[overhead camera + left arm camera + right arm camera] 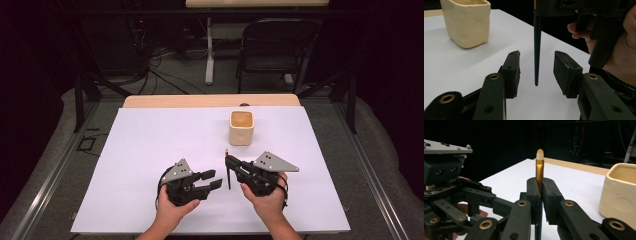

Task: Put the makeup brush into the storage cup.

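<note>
The right gripper (231, 162) is clamped on a pen (229, 175) that stands upright near the middle of the table's (150, 140) front half, its dark tip pointing down. The left gripper (536, 72) is partly open, its pads either side of the pen's tip without touching. A cream cup (242, 127) stands farther back, toward the far edge

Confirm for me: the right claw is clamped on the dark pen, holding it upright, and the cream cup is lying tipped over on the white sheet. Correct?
Not quite. The cream cup stands upright on the white sheet, mouth up, as the high view shows. The rest holds: the right claw is clamped on the dark pen, holding it upright.
</note>
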Demonstrator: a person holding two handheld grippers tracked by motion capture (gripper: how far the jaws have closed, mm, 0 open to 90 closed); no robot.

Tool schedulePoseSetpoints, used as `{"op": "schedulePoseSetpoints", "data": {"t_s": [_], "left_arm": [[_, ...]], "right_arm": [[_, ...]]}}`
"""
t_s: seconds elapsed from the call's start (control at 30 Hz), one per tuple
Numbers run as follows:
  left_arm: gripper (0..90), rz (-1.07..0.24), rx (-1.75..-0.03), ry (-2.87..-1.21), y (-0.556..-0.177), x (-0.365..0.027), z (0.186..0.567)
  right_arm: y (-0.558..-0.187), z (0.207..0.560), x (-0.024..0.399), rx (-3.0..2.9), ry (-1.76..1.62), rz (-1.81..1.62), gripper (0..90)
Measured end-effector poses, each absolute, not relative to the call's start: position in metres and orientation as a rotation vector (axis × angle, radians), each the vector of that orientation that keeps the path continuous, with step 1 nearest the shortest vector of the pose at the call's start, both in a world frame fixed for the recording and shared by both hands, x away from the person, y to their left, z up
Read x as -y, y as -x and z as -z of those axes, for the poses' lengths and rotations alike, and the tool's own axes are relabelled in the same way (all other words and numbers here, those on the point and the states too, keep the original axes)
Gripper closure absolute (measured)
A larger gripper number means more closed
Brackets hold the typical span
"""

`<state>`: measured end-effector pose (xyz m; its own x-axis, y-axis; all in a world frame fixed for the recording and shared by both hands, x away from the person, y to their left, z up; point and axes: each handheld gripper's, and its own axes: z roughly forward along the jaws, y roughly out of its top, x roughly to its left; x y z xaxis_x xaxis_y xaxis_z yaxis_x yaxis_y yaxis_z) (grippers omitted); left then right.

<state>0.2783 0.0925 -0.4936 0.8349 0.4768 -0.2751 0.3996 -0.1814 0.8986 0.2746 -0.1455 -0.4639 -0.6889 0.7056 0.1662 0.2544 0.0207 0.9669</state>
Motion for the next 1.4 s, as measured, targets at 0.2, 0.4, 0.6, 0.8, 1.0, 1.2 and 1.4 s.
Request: {"op": "schedulePoseSetpoints", "data": {"t_s": [0.2,0.4,0.6,0.8,1.0,1.2,1.4], "left_arm": [[57.5,-0.063,-0.665,-1.790,-0.278,-0.084,0.495],[59.8,-0.043,-0.674,-1.786,-0.277,-0.082,0.501],[61.5,-0.022,-0.702,-1.758,-0.278,-0.084,0.506],[63.8,-0.021,-0.719,-1.748,-0.280,-0.084,0.510],[66.5,-0.018,-0.713,-1.750,-0.280,-0.081,0.511],[70.0,-0.025,-0.710,-1.748,-0.280,-0.079,0.512],[75.4,-0.028,-0.710,-1.748,-0.280,-0.080,0.512]], "right_arm": [[-0.274,0.462,0.147,-1.924,-0.979,-1.720,83.9],[-0.273,0.463,0.147,-1.914,-0.982,-1.726,83.8],[-0.273,0.464,0.146,-1.904,-0.989,-1.743,83.8],[-0.271,0.463,0.144,-1.910,-0.980,-1.747,83.8],[-0.270,0.463,0.143,-1.901,-0.977,-1.759,83.8],[-0.270,0.463,0.142,-1.913,-0.978,-1.767,83.9],[-0.269,0.465,0.139,-1.928,-0.972,-1.764,83.8]]}}
